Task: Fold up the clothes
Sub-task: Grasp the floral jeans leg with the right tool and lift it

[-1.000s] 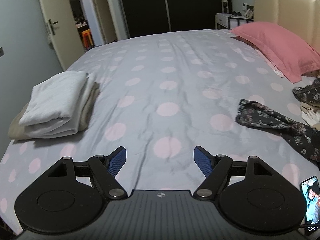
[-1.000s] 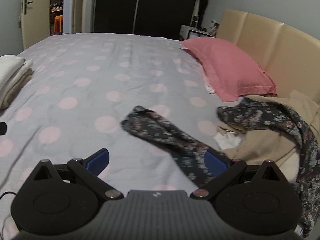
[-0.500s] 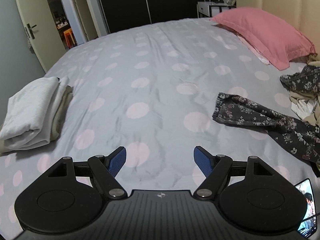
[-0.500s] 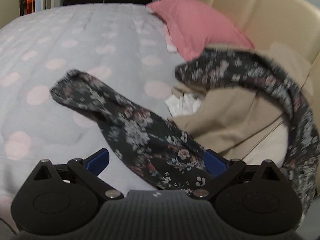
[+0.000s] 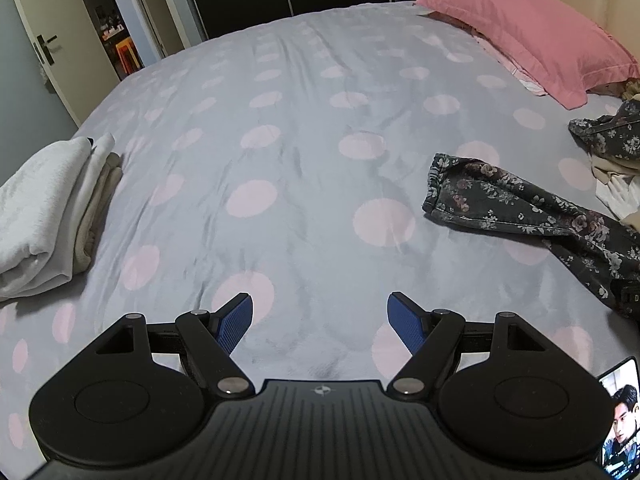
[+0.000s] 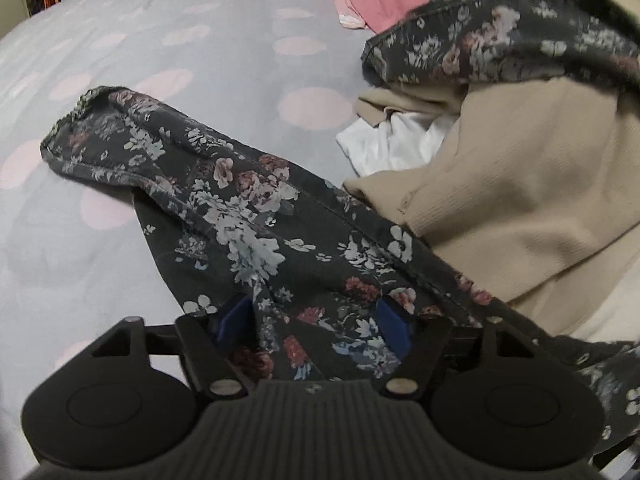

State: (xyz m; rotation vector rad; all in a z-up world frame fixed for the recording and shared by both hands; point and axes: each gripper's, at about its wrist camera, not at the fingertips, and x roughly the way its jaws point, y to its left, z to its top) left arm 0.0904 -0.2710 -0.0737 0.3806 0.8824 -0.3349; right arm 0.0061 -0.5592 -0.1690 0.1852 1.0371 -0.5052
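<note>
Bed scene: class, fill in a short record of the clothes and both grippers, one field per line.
surface: bed with a dotted grey cover
folded stack: white and beige clothes at the left edge
floral garment: dark, spread out, unfolded
unsorted pile: beige top over a white garment
pillow: pink, by the headboard
left gripper: open, over bare cover
right gripper: jaws closing, floral cloth between them

Dark floral garment [image 6: 248,208], crumpled, stretched across the dotted bedspread [image 6: 140,32]
</note>
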